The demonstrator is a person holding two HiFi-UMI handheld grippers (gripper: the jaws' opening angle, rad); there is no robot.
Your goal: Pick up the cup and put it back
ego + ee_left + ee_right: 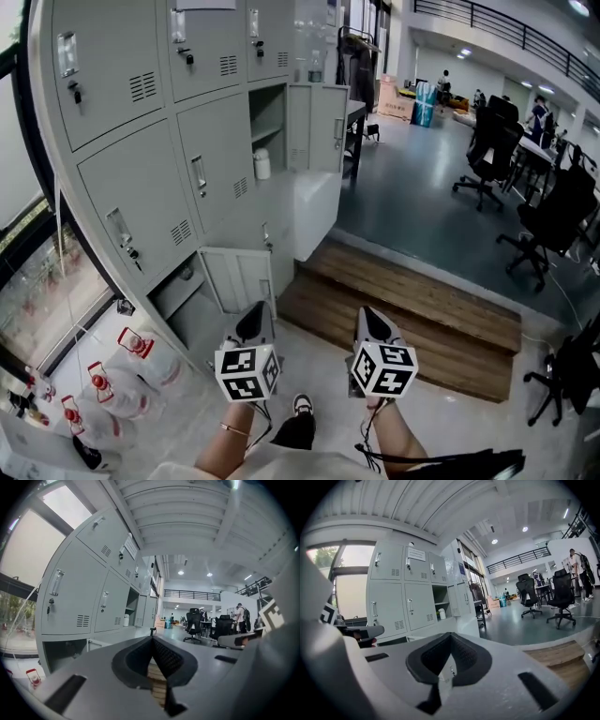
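Office hall, grey lockers | cup upright inside open compartment, well apart from both tools | left tool jaws together, empty | right tool jaws together, empty

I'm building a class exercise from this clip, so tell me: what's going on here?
A person stands facing grey lockers with a gripper in each hand. The left gripper and right gripper are both shut and empty, held low over the floor. The white cup sits inside an open locker compartment ahead, well away from both. The pick-up has not begun.
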